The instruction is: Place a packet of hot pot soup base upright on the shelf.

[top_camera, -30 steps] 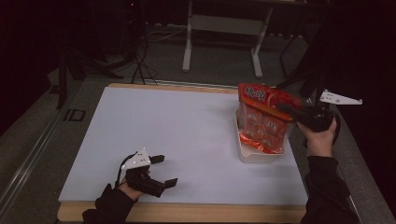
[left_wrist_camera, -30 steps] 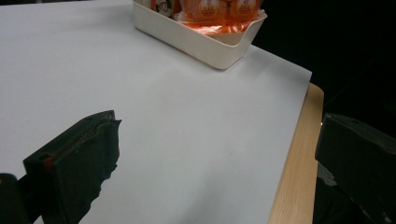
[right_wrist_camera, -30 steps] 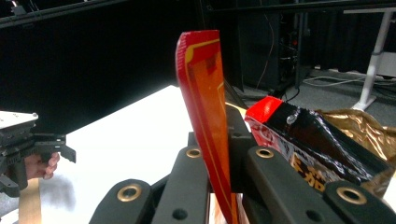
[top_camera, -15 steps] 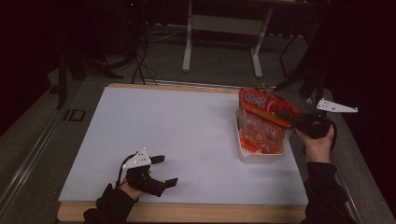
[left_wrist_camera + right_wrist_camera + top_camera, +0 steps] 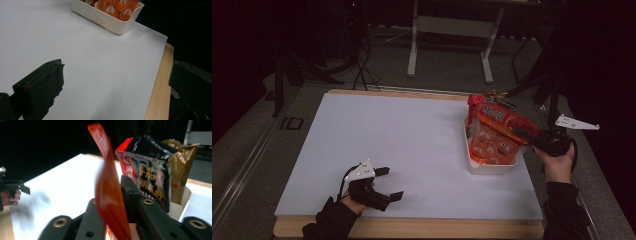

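Left gripper is seen at the near left edge of the white table, jaws spread wide, nothing between them, held just above the sheet. Farther right, the white tub is set near the table's right edge. An orange snack bag is leaned into the tub, tilted, its lower end inside. Right gripper is brought in from the right; the bag's edge is pinched between its jaws, which have just been opening slightly with the bag still between them. Behind it in the tub, a red-black packet and a brown pouch are stood upright.
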The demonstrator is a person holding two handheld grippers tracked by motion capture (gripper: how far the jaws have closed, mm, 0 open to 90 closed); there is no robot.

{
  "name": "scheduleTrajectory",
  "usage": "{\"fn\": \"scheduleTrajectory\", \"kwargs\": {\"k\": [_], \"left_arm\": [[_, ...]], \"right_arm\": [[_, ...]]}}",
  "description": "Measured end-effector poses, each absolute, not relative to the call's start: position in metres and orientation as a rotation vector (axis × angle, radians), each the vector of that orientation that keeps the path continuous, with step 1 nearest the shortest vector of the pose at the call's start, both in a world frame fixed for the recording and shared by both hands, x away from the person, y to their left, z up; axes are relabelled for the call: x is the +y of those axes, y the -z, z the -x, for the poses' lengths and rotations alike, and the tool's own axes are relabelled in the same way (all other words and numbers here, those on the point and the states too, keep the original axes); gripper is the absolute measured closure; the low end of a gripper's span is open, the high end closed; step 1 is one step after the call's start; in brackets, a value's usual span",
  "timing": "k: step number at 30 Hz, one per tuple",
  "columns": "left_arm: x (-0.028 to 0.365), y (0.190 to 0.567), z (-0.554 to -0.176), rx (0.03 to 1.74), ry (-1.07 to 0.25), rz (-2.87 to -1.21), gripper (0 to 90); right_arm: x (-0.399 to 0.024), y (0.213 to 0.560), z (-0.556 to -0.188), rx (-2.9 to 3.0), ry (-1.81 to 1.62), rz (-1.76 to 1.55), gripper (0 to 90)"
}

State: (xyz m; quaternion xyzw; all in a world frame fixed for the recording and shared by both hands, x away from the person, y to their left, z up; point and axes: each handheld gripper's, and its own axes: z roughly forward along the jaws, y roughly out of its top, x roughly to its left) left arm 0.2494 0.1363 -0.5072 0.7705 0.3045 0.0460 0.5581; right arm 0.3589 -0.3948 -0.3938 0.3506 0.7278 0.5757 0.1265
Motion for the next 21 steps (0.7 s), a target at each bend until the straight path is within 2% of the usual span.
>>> {"fn": "scheduleTrajectory", "kwargs": {"k": [2, 4, 7, 11, 14, 21], "left_arm": [[0.137, 0.507, -0.25, 0.721, -0.11, -1.817, 0.0], [0.137, 0.507, -0.25, 0.722, -0.107, -1.815, 0.0], [0.137, 0.508, -0.249, 0.719, -0.107, -1.817, 0.0], [0.136, 0.508, -0.249, 0.722, -0.104, -1.815, 0.0], [0.136, 0.508, -0.249, 0.72, -0.104, -1.815, 0.0], [0.136, 0.508, -0.248, 0.71, -0.11, -1.821, 0.1]], "right_arm": [[-0.397, 0.39, -0.357, 2.097, -1.694, -1.014, 77.8], [-0.397, 0.383, -0.354, 2.053, -1.681, -1.012, 69.3], [-0.395, 0.374, -0.353, 2.053, -1.664, -0.975, 64.4], [-0.39, 0.363, -0.35, 2.054, -1.663, -0.942, 63.9], [-0.385, 0.354, -0.348, 2.043, -1.675, -0.913, 58.3], [-0.375, 0.333, -0.344, 2.038, -1.692, -0.859, 58.0]]}}
